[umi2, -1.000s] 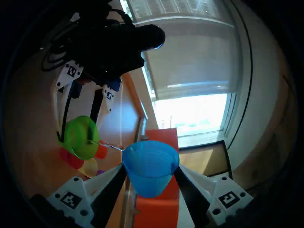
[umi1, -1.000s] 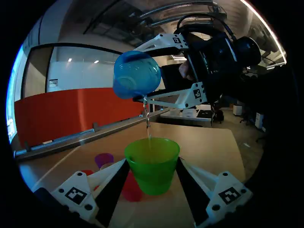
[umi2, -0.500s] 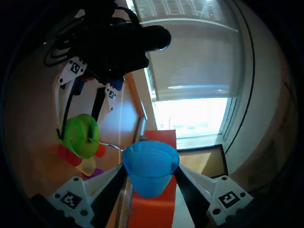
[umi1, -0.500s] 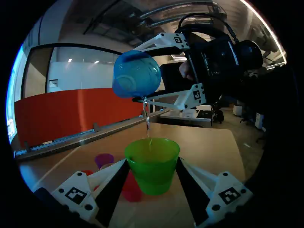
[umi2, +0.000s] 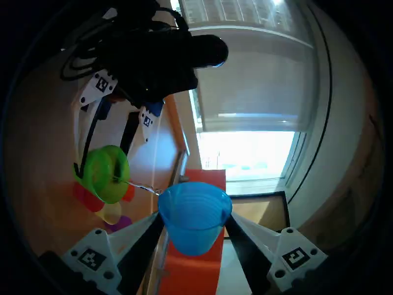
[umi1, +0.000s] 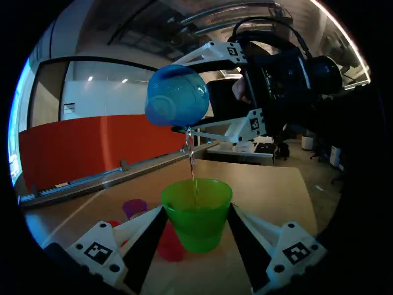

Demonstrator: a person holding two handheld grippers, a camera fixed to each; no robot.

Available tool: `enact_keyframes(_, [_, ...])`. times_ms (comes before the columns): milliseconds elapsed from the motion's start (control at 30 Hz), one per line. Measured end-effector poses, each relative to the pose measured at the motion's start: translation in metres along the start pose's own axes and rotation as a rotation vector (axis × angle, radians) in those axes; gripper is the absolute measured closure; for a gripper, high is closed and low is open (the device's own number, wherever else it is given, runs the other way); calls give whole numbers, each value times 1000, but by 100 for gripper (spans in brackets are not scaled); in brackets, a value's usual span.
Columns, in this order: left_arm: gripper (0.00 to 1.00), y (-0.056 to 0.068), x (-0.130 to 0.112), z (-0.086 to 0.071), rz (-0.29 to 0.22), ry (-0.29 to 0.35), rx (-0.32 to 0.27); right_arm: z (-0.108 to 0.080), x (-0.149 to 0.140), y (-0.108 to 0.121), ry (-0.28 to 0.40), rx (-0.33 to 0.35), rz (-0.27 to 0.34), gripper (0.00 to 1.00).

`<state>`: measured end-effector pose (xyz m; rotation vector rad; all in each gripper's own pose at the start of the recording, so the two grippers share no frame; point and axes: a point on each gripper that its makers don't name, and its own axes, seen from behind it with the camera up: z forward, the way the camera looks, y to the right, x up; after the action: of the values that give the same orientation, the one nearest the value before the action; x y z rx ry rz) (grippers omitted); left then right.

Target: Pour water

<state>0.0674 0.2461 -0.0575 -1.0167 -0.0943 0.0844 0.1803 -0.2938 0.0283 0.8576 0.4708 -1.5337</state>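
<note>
My left gripper (umi1: 196, 223) is shut on a green cup (umi1: 196, 211), held upright just above the wooden table (umi1: 265, 184). Above it the right gripper (umi1: 196, 91) holds a blue cup (umi1: 177, 96) tipped over on its side. A thin stream of water (umi1: 191, 160) runs from the blue cup's rim down into the green cup. In the right gripper view, the right gripper (umi2: 194, 223) is shut on the blue cup (umi2: 194, 216), and the stream of water (umi2: 140, 186) reaches the green cup (umi2: 103, 173) held by the left gripper (umi2: 110, 147).
Small cups stand on the table by the green one: a purple cup (umi1: 134, 206) and a red cup (umi1: 169, 243), with more behind them. An orange partition (umi1: 98, 142) runs along the table's far side. A bright window (umi2: 245, 152) lies beyond.
The pouring goes on with the cups almost still. In the right gripper view the scene has turned slightly, as the blue cup tips a little further.
</note>
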Motion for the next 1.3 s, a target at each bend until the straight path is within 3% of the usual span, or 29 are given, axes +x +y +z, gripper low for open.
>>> enact_keyframes(833, [17,1,0,0,-2,0,1,-3,5,-5,-10,-2,-74,12])
enact_keyframes(1300, [17,1,-1,0,-2,-1,2,-4,7,-7,-4,3,-75,12])
